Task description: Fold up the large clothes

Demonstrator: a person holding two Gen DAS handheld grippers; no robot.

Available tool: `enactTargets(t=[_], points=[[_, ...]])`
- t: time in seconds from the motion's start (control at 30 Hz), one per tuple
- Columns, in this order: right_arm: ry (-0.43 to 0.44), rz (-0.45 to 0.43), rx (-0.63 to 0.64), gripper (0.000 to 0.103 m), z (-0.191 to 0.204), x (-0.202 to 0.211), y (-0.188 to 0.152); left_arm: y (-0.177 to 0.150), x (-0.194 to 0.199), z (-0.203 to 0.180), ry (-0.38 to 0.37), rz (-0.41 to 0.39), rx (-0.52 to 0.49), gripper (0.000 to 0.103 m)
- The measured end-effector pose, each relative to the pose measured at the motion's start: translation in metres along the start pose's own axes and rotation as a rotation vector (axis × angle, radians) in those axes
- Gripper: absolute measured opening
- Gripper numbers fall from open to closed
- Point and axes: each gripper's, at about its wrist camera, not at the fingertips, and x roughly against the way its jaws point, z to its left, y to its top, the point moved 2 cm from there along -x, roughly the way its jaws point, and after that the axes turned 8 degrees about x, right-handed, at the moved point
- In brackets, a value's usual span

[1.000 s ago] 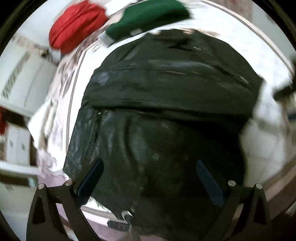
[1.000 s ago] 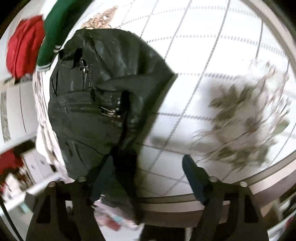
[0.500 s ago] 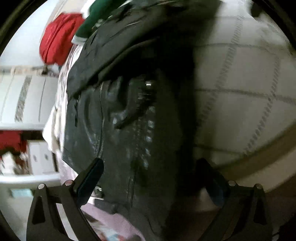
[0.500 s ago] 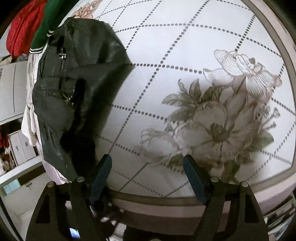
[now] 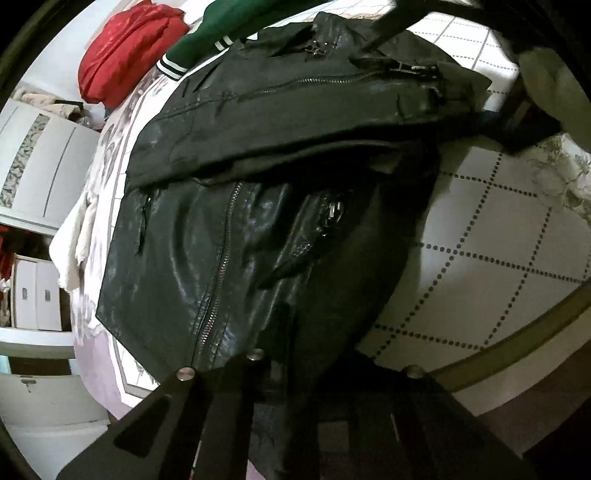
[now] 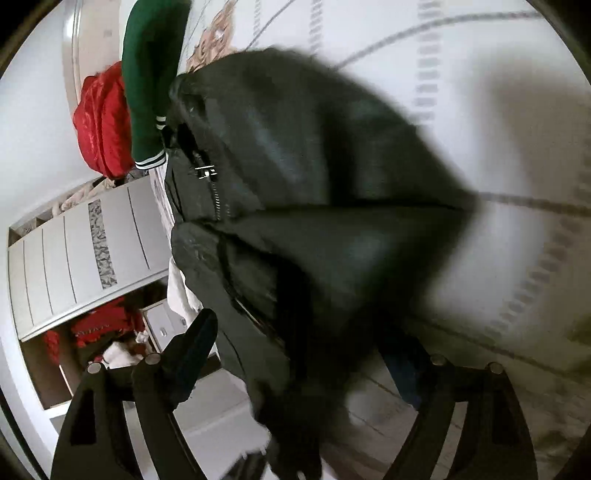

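Observation:
A black leather jacket [image 5: 258,206] with zips lies partly folded on a white quilted sheet [image 5: 498,258], its upper part doubled over the lower. My left gripper [image 5: 295,373] is shut on the jacket's near hem, its fingers close together. In the right wrist view, which is blurred, the jacket [image 6: 314,229] fills the middle. My right gripper [image 6: 303,369] is open, its left finger [image 6: 192,350] beside the jacket and its right finger hidden behind the cloth.
A red garment [image 5: 125,55] and a green one with white-striped cuffs [image 5: 221,33] lie at the far end of the bed. White cupboards [image 5: 37,162] and drawers [image 5: 33,291] stand to the left. The sheet's edge [image 5: 517,347] runs near right.
My left gripper has closed on the jacket's near hem. My right gripper has swung from over the flowered sheet back to the jacket and stays open.

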Motion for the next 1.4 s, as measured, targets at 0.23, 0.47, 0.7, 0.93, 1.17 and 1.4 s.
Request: enactTargets(t=[0.23,0.47,0.7,0.93,1.17,1.4], points=[[-0.146,0.023,-0.003,0.02,0.034,0.019,-0.024,-0.006,0.037,0.016,-0.09,-0.002,0.04,0.003],[-0.353,0.02,0.001,0.019,0.099,0.115,-0.083,-0.02,0.12,0.026,-0.334,0.045,0.077,0.003],[-0.427,0.071,0.065,0.02,0.18,0.065,-0.048,0.025,0.09,0.1,-0.514,0.094,0.282,0.004],[-0.482,0.096,0.117,0.029,0.199,-0.06,0.015,0.053,-0.01,0.182,-0.525,0.15,0.527,0.012],[-0.4,0.077,0.017,0.066,0.177,-0.111,0.044,0.048,-0.077,0.234,-0.721,0.268,0.777,0.021],[-0.319,-0.028,0.149,0.066,0.216,-0.063,0.012,0.034,-0.044,0.267,-0.775,0.182,0.815,0.074]])
